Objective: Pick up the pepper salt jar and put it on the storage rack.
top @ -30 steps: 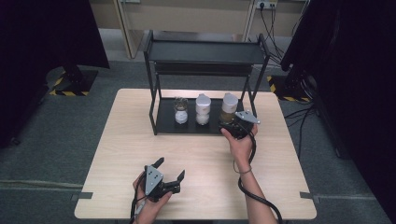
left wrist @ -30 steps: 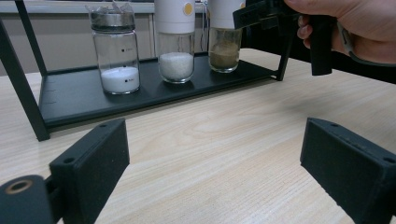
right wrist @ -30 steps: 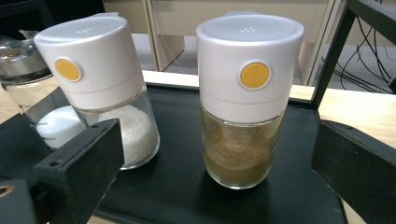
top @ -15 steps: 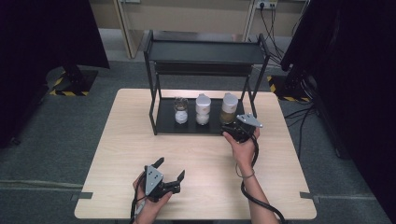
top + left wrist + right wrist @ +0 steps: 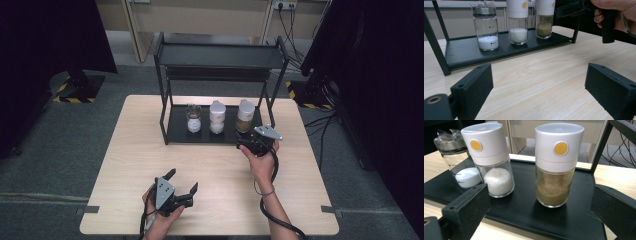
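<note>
Change since a second ago: the right gripper had drawn back from the brown-spice jar toward the person's side, ending at the front edge of the rack's lower shelf; the left gripper had not moved.
Right gripper: jaws spread wide with nothing between them — in the right gripper view they framed the jar from either side without touching it.
Left gripper: released too, jaws apart, resting low over the table near the person's edge, well apart from the rack.
Brown-spice jar: upright at the right end of the lower shelf; clear glass body, about half full of brown powder, white cap with a round orange dot on its front.
Neighbours: a white-capped jar of white granules stood just beside it — then a glass jar with a metal lid, holding white powder, at the left.
</note>
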A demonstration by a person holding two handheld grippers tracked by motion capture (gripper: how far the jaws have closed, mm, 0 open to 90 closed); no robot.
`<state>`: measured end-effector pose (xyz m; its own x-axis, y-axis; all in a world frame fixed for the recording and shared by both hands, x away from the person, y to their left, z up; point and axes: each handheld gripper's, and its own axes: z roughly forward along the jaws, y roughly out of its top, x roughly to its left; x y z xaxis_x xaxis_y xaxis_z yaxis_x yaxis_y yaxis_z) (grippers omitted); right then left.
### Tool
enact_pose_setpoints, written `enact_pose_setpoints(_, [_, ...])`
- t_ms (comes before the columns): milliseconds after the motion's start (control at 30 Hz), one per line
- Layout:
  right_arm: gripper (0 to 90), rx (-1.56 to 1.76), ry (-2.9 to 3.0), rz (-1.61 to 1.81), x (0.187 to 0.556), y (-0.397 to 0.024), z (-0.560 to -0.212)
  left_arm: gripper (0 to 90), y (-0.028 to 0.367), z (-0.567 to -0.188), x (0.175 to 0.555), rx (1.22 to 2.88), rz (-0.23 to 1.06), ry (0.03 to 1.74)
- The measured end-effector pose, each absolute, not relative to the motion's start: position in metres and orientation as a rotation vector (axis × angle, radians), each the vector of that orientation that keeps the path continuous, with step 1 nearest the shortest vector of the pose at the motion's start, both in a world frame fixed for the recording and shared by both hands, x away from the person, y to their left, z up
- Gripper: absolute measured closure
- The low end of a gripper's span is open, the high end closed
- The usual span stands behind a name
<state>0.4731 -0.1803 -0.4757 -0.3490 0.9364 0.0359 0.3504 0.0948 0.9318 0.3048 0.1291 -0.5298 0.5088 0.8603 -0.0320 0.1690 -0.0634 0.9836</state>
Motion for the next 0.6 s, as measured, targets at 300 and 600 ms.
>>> enact_pose_setpoints(300, [2.7,1.251,1.778,1.248,0.466,-0.185,-0.476,7.5,0.129,-0.53,0.305,1.557,0.723,0.916])
enact_pose_setpoints(600, [3.0,1.246,1.779,1.243,0.458,-0.19,-0.477,7.5,0.129,-0.53,0.305,1.557,0.726,0.915])
